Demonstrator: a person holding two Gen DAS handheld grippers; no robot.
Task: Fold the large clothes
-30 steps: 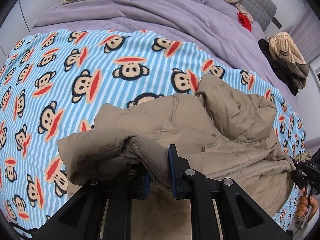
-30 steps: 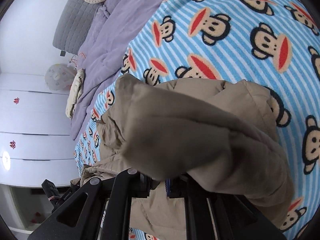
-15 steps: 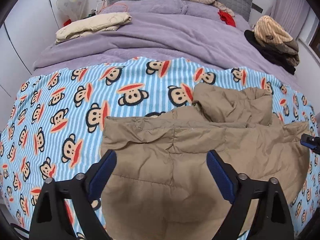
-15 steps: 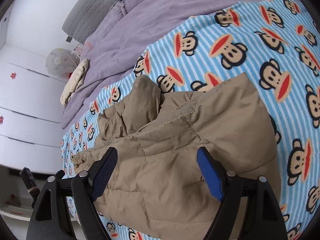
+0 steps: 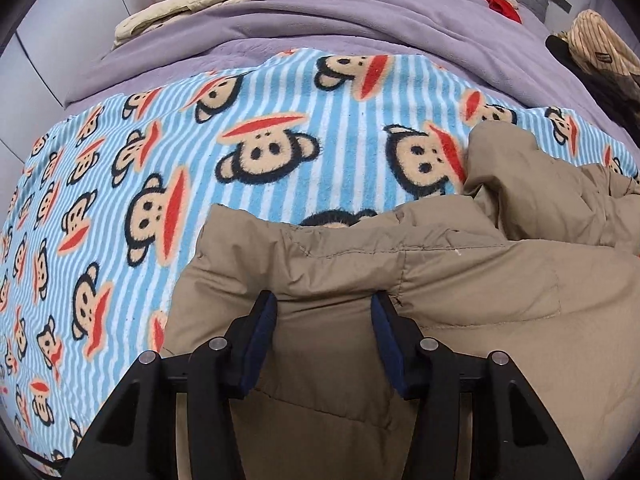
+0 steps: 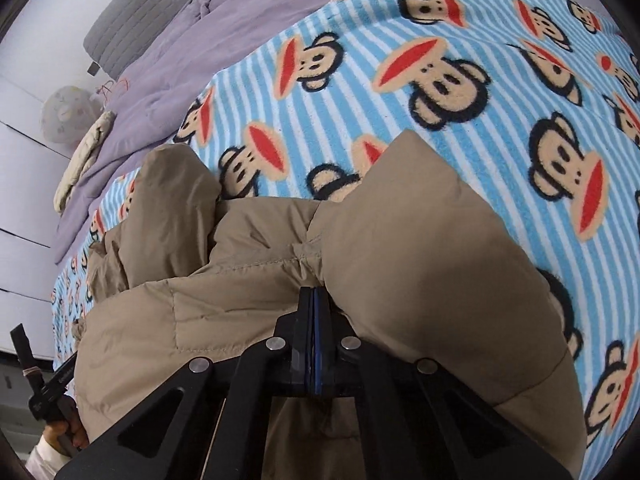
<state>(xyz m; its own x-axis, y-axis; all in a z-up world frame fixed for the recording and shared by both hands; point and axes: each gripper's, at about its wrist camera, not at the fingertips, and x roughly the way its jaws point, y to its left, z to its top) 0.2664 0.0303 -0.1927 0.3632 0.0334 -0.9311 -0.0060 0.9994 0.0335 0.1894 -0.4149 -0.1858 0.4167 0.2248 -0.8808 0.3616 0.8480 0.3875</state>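
Observation:
A tan padded jacket lies crumpled on the blue striped monkey-print blanket. My left gripper points down onto the jacket's near left part. Its jaws are closing with a ridge of tan fabric between the blue pads, which still stand apart. In the right wrist view my right gripper is shut, and the jacket puckers at a seam where the tips pinch it. The left gripper and the hand holding it show at the lower left edge of that view.
Beyond the blanket lies a purple duvet with a folded cream garment on it. A pile of dark and striped clothes sits at the right. A grey headboard and white cupboard fronts border the bed.
Both grippers let go of the lifted jacket and opened wide, and the jacket dropped onto the blanket. Both then came down; the right has shut on a seam and the left has narrowed around fabric.

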